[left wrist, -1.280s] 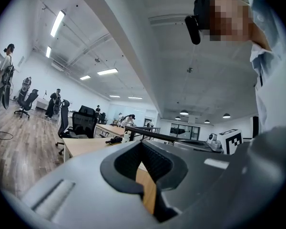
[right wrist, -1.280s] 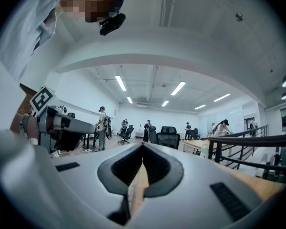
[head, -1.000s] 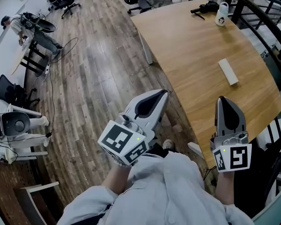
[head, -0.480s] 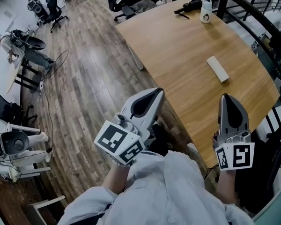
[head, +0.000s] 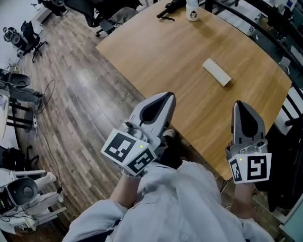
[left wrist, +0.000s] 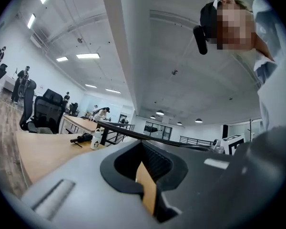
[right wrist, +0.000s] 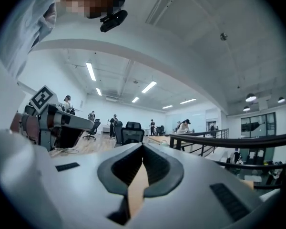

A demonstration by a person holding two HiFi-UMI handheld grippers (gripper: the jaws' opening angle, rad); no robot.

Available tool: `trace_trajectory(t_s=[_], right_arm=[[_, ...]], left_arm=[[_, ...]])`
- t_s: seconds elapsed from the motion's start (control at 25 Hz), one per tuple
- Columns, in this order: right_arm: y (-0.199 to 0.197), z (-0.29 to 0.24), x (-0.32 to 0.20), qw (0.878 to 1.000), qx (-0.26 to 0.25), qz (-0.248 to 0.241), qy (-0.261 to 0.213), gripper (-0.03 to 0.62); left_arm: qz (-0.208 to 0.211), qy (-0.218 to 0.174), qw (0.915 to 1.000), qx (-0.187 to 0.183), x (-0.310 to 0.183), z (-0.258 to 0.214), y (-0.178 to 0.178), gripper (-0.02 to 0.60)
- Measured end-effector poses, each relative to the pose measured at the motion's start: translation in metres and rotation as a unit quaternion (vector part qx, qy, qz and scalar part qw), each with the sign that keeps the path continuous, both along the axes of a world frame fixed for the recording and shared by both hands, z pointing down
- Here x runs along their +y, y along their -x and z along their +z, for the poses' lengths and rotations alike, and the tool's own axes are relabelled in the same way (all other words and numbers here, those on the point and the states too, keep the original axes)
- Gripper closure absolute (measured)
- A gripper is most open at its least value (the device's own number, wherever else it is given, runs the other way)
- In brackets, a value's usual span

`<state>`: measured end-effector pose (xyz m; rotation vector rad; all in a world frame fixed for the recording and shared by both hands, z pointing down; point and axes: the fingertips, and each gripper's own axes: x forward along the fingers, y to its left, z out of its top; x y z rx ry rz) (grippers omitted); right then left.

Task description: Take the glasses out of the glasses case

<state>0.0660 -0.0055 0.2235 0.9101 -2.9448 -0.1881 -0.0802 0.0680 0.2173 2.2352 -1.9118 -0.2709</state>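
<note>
A white oblong glasses case (head: 216, 72) lies shut on the round wooden table (head: 161, 54), well ahead of both grippers; no glasses show. My left gripper (head: 166, 95) is held level near the table's near edge, its jaws together with nothing between them; in the left gripper view the left gripper (left wrist: 142, 145) points across the table (left wrist: 43, 151). My right gripper (head: 239, 105) hovers over the table's near right rim, also shut and empty, and the right gripper (right wrist: 143, 147) faces the open office. The case shows in neither gripper view.
A white bottle (head: 192, 7) and a black object (head: 170, 5) stand at the table's far edge. A black railing (head: 272, 21) curves round the right side. Office chairs (head: 108, 1) stand on the wood floor (head: 76, 100) to the left.
The table, case and bottle have slid left and lower in the head view, so the case lies nearer. Both grippers stay shut in much the same place in the picture.
</note>
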Motion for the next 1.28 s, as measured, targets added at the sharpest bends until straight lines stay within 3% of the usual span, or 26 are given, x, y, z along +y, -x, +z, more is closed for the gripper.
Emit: trace_trajectory(t_s=[0.4,0.64,0.88,1.28], right_arm=[[0.02,0.013,-0.047,0.995,0.013,0.095,0.027,0.593],[0.047,0.014,-0.071,0.991,0.023,0.132,0.029,0.592],[0.067,0.016,-0.082,0.982,0.03,0.186,0.03,0.593],[0.072,0.034,-0.09,0.963,0.061,0.26,0.043,0.592]], left_arm=[[0.115,0.033,0.9928,-0.012,-0.08,0.014,0.024,0.577],[0.156,0.04,0.9868,-0.012,-0.116,0.021,0.049,0.577],[0.207,0.041,0.9775,-0.007,-0.145,0.025,0.068,0.577],[0.28,0.06,0.958,0.0,-0.175,0.047,0.072,0.577]])
